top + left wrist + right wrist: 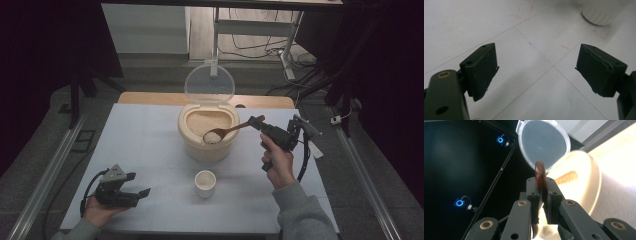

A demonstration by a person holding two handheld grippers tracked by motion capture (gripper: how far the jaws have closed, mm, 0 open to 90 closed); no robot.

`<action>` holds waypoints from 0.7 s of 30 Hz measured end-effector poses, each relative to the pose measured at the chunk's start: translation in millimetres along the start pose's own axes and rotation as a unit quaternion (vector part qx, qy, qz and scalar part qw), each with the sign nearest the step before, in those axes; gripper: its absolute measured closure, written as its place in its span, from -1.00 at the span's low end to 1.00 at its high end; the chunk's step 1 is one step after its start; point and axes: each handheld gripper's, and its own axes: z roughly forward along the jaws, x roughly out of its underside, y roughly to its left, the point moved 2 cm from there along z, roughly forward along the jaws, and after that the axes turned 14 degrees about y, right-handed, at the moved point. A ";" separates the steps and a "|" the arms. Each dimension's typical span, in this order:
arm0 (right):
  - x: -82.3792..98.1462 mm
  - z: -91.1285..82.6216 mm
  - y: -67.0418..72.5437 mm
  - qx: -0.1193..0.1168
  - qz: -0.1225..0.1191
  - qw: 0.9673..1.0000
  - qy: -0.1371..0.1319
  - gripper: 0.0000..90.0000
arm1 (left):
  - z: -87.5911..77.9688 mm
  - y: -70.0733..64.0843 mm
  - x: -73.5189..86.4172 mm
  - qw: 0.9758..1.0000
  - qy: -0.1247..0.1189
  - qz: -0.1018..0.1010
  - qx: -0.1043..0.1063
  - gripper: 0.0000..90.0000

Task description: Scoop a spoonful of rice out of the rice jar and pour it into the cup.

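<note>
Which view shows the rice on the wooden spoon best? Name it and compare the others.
The high view: the wooden spoon carries a heap of rice above the rice container. The right gripper view looks along the spoon's handle clamped in the right gripper. The left gripper view looks across the table.

wooden spoon (pixel 231 131) | brown, bowl heaped with white rice, handle tilted up rightward | over front rim of rice bin (pixel 190 135) | beige, round, clear lid upright | table centre
</note>
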 end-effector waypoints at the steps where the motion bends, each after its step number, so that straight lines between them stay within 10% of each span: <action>1: 0.0 0.0 0.0 0.000 0.000 1.000 0.000 0.85 | -0.1 0.0 0.0 1.000 0.000 0.000 0.000 -0.62; 21: 44.6 -7.8 -18.7 0.016 0.004 0.998 0.068 0.85 | 0.2 0.7 0.4 1.000 0.001 -0.002 -0.001 -0.63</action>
